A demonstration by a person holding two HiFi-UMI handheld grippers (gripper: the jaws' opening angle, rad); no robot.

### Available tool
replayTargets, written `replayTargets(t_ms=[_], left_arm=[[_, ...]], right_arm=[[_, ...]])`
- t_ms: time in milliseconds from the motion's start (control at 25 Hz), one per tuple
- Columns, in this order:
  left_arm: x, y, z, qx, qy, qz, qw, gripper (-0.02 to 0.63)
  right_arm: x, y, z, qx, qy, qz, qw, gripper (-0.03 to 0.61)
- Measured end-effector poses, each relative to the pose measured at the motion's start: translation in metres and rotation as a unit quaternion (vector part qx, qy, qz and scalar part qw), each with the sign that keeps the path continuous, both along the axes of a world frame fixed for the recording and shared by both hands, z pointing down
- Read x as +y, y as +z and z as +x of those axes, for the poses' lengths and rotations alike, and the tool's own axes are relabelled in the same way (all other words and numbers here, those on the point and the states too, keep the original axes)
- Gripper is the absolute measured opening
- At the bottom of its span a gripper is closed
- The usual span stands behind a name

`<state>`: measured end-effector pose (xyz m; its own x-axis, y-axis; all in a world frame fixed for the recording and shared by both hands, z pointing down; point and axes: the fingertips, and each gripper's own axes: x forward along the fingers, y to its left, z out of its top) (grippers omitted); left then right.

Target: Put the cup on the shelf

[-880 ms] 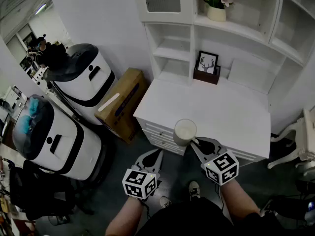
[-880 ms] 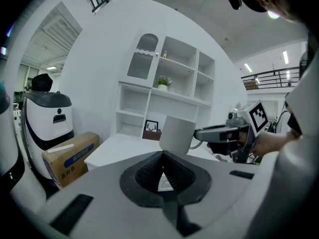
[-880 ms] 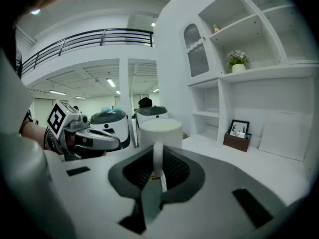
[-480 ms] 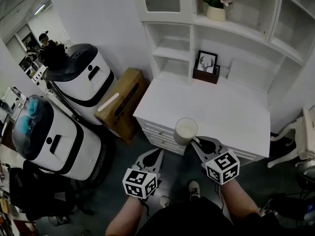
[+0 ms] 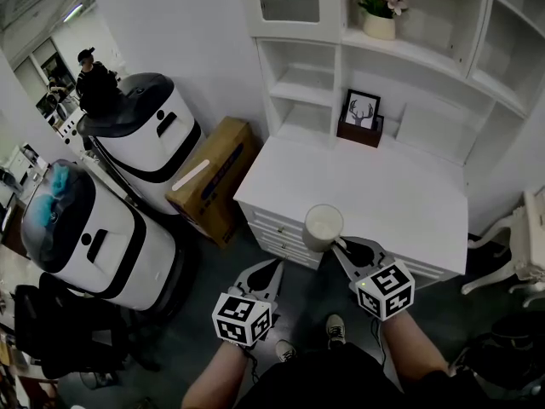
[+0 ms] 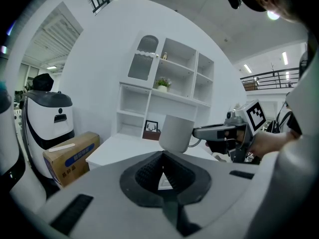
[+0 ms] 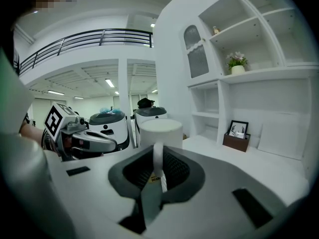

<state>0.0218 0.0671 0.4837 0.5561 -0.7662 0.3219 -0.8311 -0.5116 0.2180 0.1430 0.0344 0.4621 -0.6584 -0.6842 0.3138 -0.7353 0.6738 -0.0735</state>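
Cup point(image 5: 324, 227) hangs by its handle pinched in the right tool point(image 5: 342, 246), just ahead of it over the counter's point(image 5: 400, 203) front edge, while the left tool point(image 5: 273, 267) alongside is pressed together, empty.

**White desk, shelves above, floor to the left**

Desk point(image 5: 400, 207) top holds a deer picture point(image 5: 360, 111) in a brown box point(image 5: 358, 131) at the back, with a white panel point(image 5: 430, 130) leaning beside it. The shelf point(image 5: 426, 51) above carries a flower pot point(image 5: 380, 22). On the floor point(image 5: 192, 318), a cardboard box point(image 5: 209, 177) sits just beside the desk, with a white machine point(image 5: 149, 143) and a second machine point(image 5: 85, 237) near it.
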Motion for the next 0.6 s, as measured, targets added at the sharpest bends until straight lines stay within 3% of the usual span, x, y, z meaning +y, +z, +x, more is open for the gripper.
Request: replayTargets(t_ms=[600], left_arm=[[0.011,0.001,-0.036,-0.004,0.011,-0.001,0.9999,0.003]], right_arm=[[0.005,-0.001,-0.024,-0.016,0.03,-0.001,0.999,0.031]])
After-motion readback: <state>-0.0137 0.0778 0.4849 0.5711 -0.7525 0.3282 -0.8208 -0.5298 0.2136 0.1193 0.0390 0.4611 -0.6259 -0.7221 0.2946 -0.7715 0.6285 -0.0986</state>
